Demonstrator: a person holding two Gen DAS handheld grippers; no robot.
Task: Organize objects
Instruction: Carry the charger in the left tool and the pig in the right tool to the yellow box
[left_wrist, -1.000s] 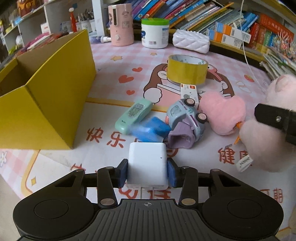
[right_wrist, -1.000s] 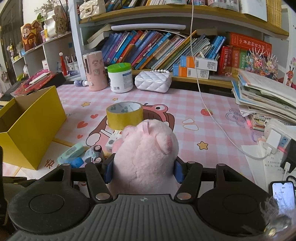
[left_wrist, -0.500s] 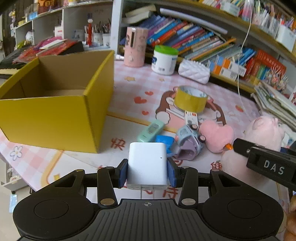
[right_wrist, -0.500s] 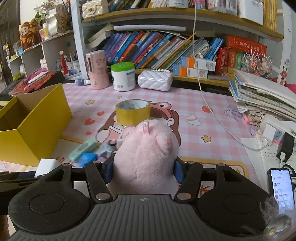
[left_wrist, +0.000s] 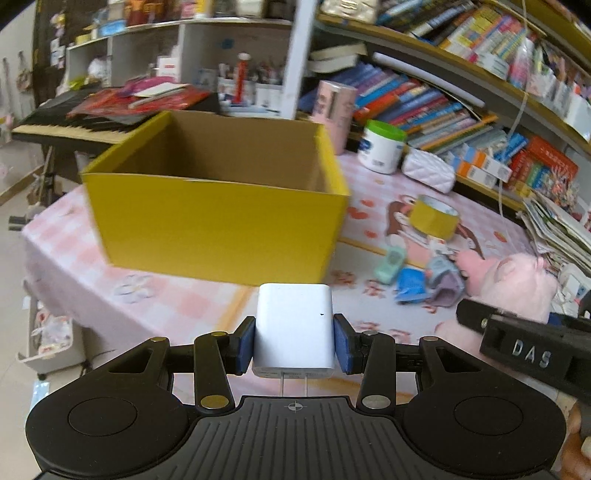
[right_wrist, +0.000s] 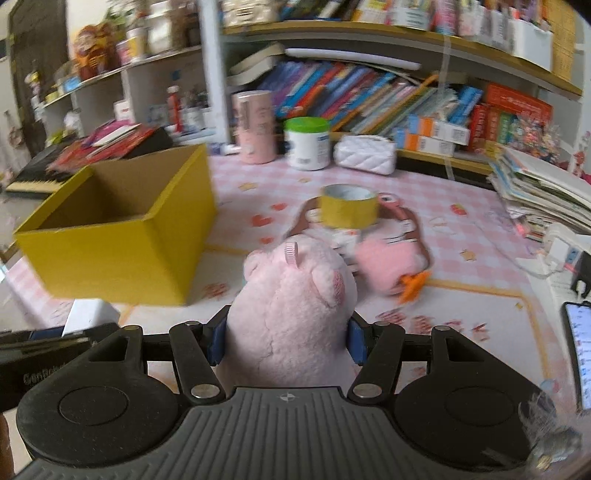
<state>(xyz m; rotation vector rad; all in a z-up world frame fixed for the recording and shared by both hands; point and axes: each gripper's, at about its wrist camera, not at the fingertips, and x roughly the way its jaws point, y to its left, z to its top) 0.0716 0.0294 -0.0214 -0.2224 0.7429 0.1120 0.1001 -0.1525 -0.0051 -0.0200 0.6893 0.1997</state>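
My left gripper is shut on a white charger block, held in the air in front of the open yellow cardboard box. My right gripper is shut on a pink plush pig, held above the table to the right of the box. The pig also shows in the left wrist view with the right gripper's black body in front of it. The charger shows at the lower left of the right wrist view. The box's inside looks bare where it shows.
On the pink mat lie a yellow tape roll, a pink plush heart, a mint case, a blue item and a toy car. A phone and book stacks sit right. Shelves stand behind.
Both grippers have risen and swung left toward the yellow box, carrying the charger and the pig. The box now fills more of both views.
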